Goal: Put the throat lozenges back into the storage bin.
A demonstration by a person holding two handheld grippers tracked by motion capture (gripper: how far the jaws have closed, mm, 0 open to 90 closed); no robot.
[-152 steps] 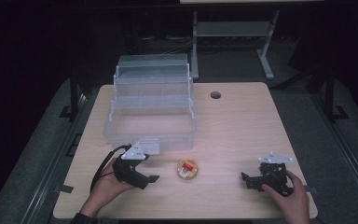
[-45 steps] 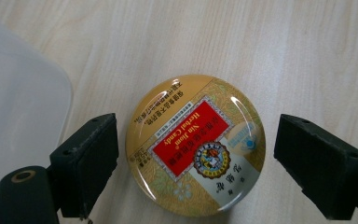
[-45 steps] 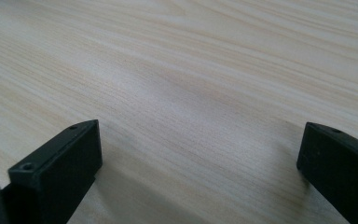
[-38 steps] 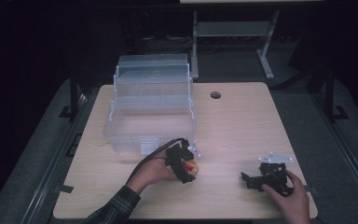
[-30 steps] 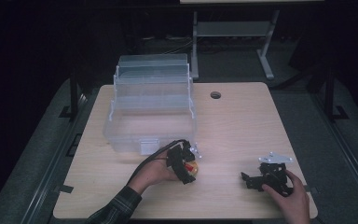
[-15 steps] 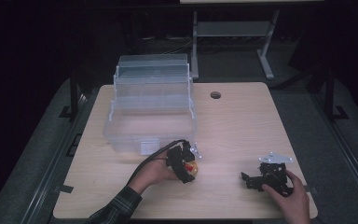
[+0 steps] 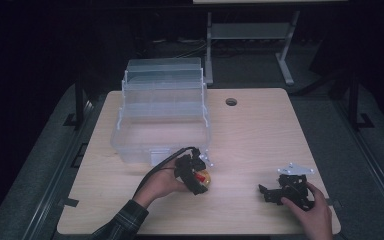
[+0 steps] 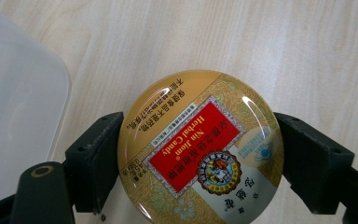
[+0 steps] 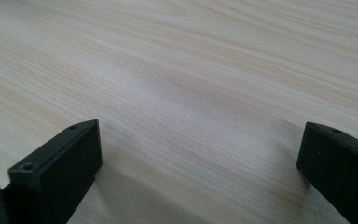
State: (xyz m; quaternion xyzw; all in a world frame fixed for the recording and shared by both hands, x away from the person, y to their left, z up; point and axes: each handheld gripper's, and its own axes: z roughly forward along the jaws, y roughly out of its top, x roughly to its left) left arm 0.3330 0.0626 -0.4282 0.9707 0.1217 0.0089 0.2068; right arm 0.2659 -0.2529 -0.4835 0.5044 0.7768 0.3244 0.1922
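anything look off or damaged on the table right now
Nothing stands out. The round gold candy tin with a red label sits flat and undented on the light wooden table, with the left gripper closed on its rim. The clear plastic tiered box stands open and upright. The right gripper rests open.

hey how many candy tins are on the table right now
1. The round candy tin sits on the table just in front of the clear plastic box, between the jaws of the left gripper. The box looks empty.
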